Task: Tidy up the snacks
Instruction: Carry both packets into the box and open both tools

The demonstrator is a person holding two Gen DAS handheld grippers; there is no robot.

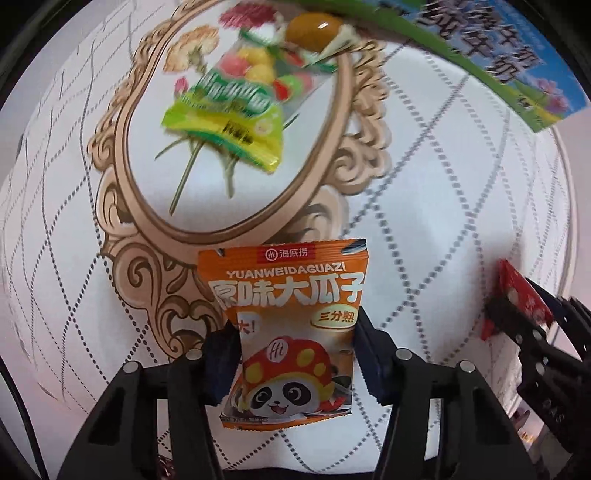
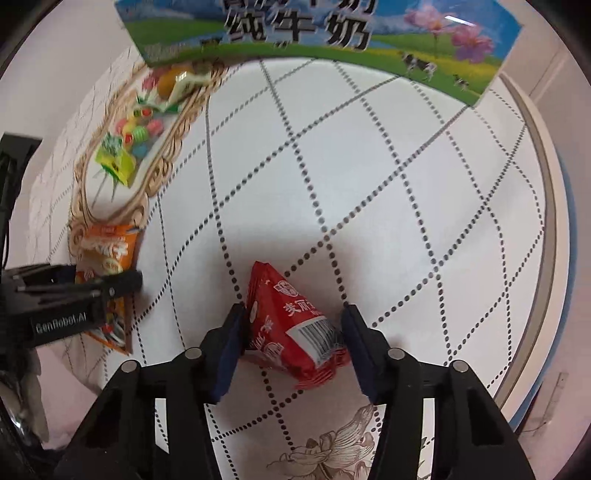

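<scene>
An orange sunflower-seed packet with a panda on it sits between the blue pads of my left gripper, which is shut on its two side edges. My right gripper is shut on a red snack packet whose barcode faces the camera. The right wrist view shows the left gripper at the left edge with the orange packet in it. In the left wrist view, the right gripper holds the red packet at the right edge. Both grippers point down at the table.
A green bag of coloured candies lies on the gold oval print of the white tablecloth, with a brown wrapped snack just beyond it. A milk carton box stands at the far side. The round table's rim curves along the right.
</scene>
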